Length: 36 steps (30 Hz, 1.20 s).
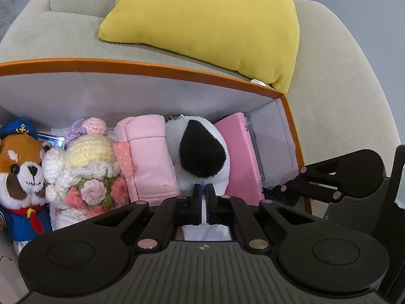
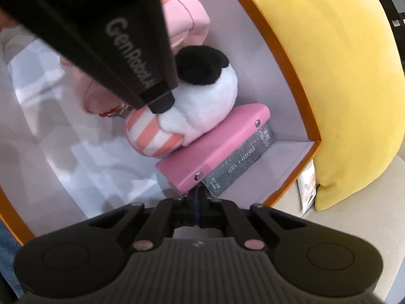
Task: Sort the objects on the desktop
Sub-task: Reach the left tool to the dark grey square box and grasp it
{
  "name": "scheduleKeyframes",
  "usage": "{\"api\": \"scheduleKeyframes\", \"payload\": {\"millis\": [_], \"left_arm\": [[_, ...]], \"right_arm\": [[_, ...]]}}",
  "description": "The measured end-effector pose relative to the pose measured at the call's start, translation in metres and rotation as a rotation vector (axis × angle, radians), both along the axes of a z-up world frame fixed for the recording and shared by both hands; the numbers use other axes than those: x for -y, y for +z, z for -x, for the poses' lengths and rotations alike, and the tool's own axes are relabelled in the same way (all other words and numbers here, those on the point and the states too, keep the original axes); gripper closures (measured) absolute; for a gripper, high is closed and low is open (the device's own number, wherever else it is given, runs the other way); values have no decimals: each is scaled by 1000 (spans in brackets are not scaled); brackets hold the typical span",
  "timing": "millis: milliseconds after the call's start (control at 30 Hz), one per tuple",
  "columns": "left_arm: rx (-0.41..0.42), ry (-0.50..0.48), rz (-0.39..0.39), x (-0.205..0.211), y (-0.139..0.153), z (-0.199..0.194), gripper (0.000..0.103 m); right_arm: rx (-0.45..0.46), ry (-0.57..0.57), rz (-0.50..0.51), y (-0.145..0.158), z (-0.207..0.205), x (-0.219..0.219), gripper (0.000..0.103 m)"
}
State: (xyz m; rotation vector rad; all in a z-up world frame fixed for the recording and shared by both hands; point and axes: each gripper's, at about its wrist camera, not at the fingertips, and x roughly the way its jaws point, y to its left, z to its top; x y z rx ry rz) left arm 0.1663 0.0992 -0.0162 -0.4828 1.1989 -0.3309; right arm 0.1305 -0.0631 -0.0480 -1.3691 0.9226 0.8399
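— Left gripper (image 1: 202,198): jaws pinched shut on the fur of the round white-and-black fluffy plush toy (image 1: 200,149), down inside the orange-rimmed white cardboard box (image 1: 152,67). Right gripper (image 2: 196,207): jaws shut, nothing held.

— Soft, light, squishy. Better to grab deep, not just fur.

— Squeezed between the pink cloth pouch (image 1: 149,157) and the stiff pink binder (image 2: 212,149). Might snag there.

Left gripper (image 1: 203,190): jaws closed, pointing steeply downward. Right gripper (image 2: 197,197): jaws fully closed, pointing steeply downward, positioned just beside the left.
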Motion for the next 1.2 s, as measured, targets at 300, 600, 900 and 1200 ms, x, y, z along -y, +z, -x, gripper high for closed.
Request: {"api": "scheduleKeyframes", "payload": {"millis": [300, 600, 900, 1200], "left_arm": [[13, -6, -70, 11, 15, 1, 98], [120, -46, -132, 39, 66, 16, 98], [170, -223, -142, 118, 97, 22, 98], [56, -349, -140, 196, 68, 17, 84]], "right_arm": [[-57, 13, -83, 30, 9, 17, 100], [-197, -191, -305, 103, -16, 52, 92], [-203, -383, -316, 89, -52, 134, 88], [-215, -459, -264, 65, -79, 202, 77]]}}
